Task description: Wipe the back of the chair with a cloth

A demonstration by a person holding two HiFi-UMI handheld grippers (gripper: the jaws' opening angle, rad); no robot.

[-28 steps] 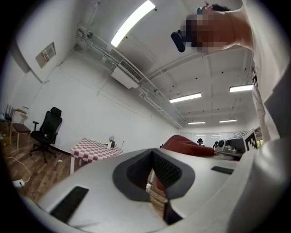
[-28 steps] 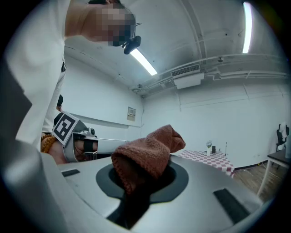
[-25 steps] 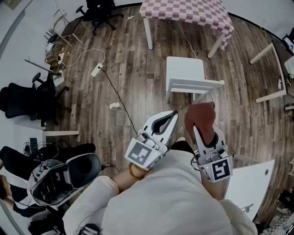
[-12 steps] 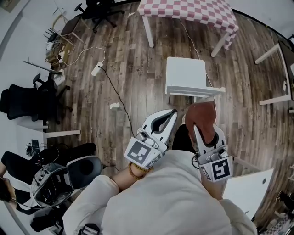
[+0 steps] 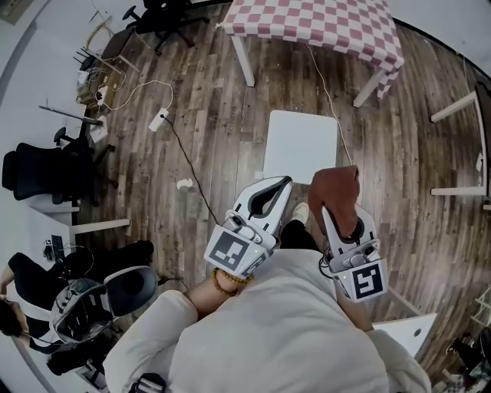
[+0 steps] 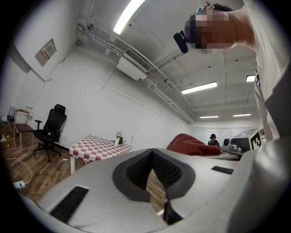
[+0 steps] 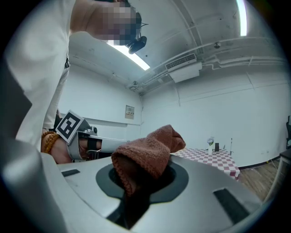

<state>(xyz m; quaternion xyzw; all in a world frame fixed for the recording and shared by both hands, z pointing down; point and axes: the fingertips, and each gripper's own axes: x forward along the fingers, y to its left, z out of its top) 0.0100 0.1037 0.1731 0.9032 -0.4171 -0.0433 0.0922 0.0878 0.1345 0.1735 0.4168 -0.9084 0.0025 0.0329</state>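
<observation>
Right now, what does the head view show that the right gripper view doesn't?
Only the head view: the white chair, directly ahead of both grippers. Only the right gripper view: the ceiling strip light and the white air-conditioning unit high on the wall. Both: the brown knitted cloth clamped in the right hand-held gripper, the left hand-held gripper, and the red-and-white checked table.

Rust-brown knitted cloth [image 7: 148,154] bunched, clamped in right gripper's [image 5: 337,215] jaws, free end poking forward. White chair [image 5: 299,142] upright on wood floor [image 5: 207,123], just ahead of cloth.
</observation>
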